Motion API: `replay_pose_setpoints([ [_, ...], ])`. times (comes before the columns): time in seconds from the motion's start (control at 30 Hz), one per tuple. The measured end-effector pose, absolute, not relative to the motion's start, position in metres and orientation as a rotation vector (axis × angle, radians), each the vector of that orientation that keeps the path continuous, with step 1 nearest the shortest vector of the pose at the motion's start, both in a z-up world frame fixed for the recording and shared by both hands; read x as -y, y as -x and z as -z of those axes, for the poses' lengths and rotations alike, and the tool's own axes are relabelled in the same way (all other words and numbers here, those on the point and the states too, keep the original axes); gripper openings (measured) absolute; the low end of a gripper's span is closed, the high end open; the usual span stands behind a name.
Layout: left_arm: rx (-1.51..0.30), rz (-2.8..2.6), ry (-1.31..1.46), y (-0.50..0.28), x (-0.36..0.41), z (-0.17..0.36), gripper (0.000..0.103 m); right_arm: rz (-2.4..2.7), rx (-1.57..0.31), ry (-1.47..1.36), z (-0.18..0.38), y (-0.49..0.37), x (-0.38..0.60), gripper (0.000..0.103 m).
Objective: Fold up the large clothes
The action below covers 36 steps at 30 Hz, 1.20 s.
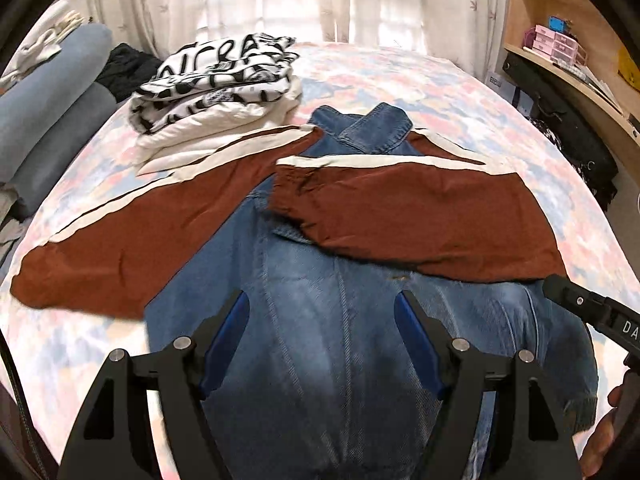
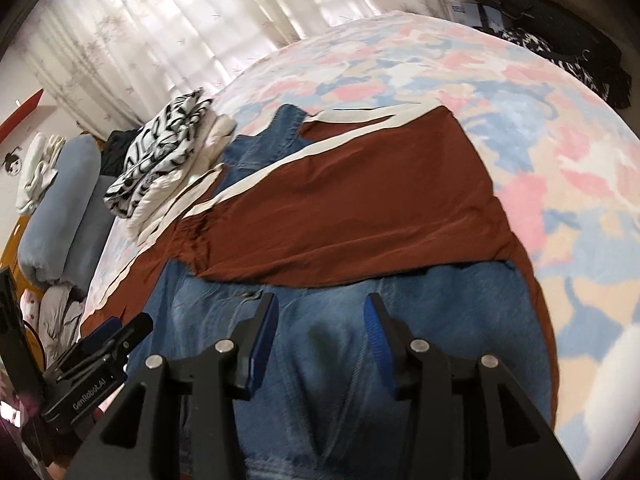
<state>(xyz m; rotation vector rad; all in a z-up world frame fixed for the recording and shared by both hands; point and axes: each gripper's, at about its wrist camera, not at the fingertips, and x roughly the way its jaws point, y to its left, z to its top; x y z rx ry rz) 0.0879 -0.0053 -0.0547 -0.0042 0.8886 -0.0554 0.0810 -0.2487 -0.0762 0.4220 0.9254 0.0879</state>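
While jacket [image 1: 320, 320] lies flat on bed [image 1: 440, 80], right sleeve [image 1: 408, 216] folded across, left sleeve [image 1: 132, 236] outstretched; left claw [image 1: 322, 312], right claw [image 2: 320, 312] apart, empty; body folds pending.

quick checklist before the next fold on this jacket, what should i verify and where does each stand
1. Left gripper open, holding nothing: ok.
2. Right gripper open, holding nothing: ok.
3. Right sleeve folded across the denim body: ok.
4. Left sleeve folded in: not ok, it lies spread out on the bedspread.
5. Left sleeve apart from the folded pile: cannot tell, its upper striped edge runs right beside the pile.
6. Jacket hem lying flat: cannot tell, the grippers hide it.
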Motion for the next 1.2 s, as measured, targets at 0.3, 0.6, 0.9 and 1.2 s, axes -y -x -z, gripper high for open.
replay_pose_setpoints([
  [0.3,-0.817,0.028,0.074,-0.055,-0.047,0.028,0.073,-0.142,-0.913,-0.350,0.057,-0.067,0.198,0.045],
  [0.6,-0.756,-0.047,0.188,-0.034,-0.129,0.013,0.078,-0.240,-0.882,-0.228,0.034,-0.074,0.122,0.045],
  [0.9,-0.768,-0.190,0.385,-0.033,-0.249,0.047,0.080,-0.370,-0.845,-0.140,0.016,-0.101,0.031,0.045],
  [1.2,-0.773,-0.287,0.635,-0.055,-0.377,0.122,0.080,-0.476,-0.897,-0.059,0.048,-0.157,-0.073,0.045],
])
